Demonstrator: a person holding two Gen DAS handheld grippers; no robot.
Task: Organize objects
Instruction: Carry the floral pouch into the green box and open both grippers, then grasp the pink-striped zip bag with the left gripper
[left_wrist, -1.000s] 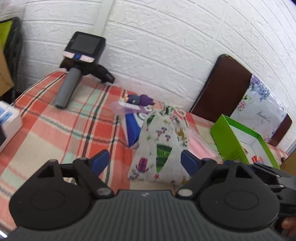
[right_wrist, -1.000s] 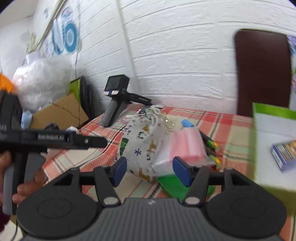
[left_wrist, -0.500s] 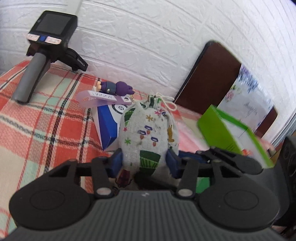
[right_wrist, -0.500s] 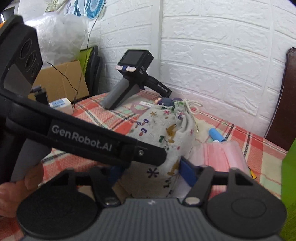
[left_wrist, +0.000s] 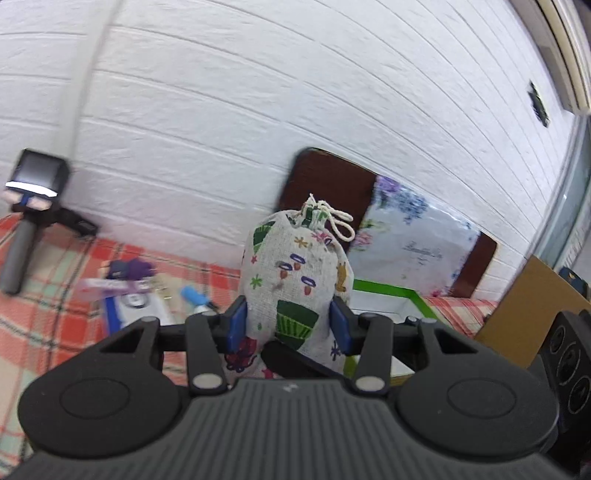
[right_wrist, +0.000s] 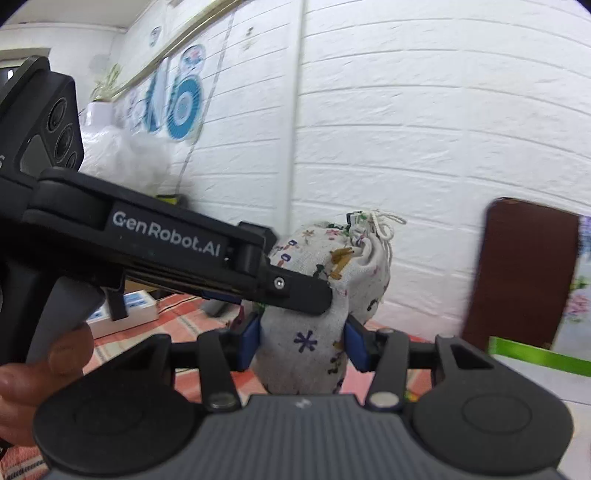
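Both pairs of jaws are closed on the same thing: the left gripper (left_wrist: 288, 326) pinches the lower body of the printed drawstring pouch (left_wrist: 295, 280) between its blue pads, and the right gripper (right_wrist: 303, 341) clamps the pouch (right_wrist: 325, 295) lower down, near its base. In the right wrist view the left gripper's black finger crosses in from the left and presses into the cloth above the right one's pads, so the two holds are stacked, left above right.

That pouch stands upright in the grip, its long axis vertical, the tied cord neck at the top and well clear of both sets of jaws. It appears to be lifted off the table, though its underside is hidden by the gripper bodies, so I cannot tell for certain.

Beyond the pouch on its right, near the table's right edge, lies the green box (left_wrist: 388, 291), open side up; it is the likely place for the pouch, and the right hand's side is nearer it. On the checked tablecloth (left_wrist: 55, 295) towards the left are small blurred items, including a purple figure (left_wrist: 129, 269), with a handheld device (left_wrist: 33, 218) at the far left against the white brick wall (left_wrist: 221, 129).
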